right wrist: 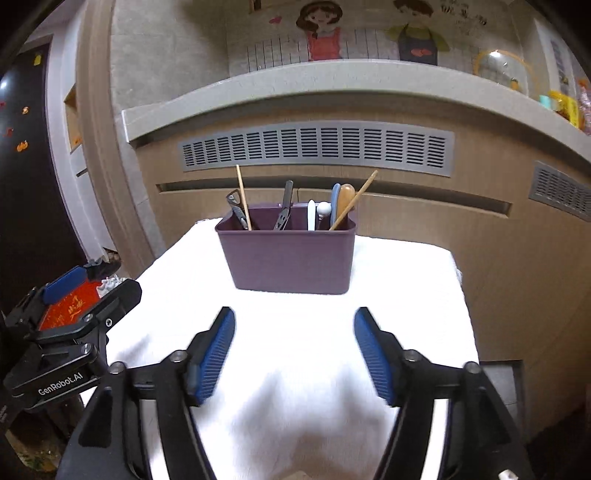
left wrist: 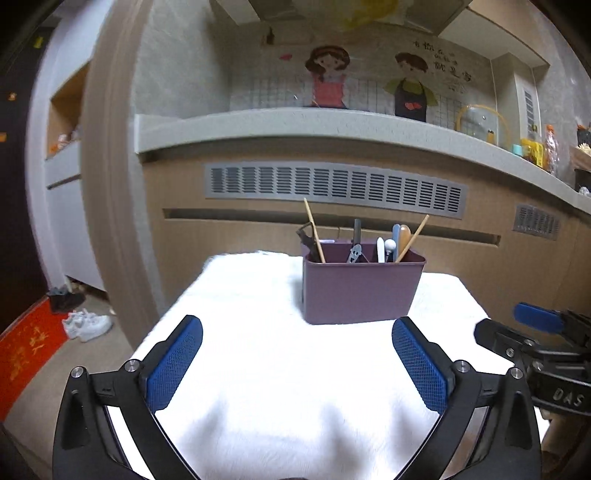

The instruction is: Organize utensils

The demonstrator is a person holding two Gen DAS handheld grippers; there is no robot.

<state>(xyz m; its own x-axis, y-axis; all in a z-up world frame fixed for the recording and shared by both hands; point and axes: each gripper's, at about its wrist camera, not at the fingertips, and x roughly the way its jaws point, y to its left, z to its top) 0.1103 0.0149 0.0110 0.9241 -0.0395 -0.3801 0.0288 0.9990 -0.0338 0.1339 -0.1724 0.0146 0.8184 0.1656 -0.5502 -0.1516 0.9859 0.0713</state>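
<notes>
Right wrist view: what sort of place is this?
Probably a home kitchen or dining corner: a grey stone-look counter ledge, cartoon cook decals on the tiled wall, and a purple plastic utensil caddy on a white cloth-covered table.

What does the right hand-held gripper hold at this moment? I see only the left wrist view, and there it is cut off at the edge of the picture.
Observer: Nothing. In the right wrist view the right hand-held gripper is open, and only the white cloth shows between its pads.
Operator: Is it aimed at the bin?
Observer: Yes. In that view the bin stands straight ahead, centred between the two fingers and apart from them.
</notes>
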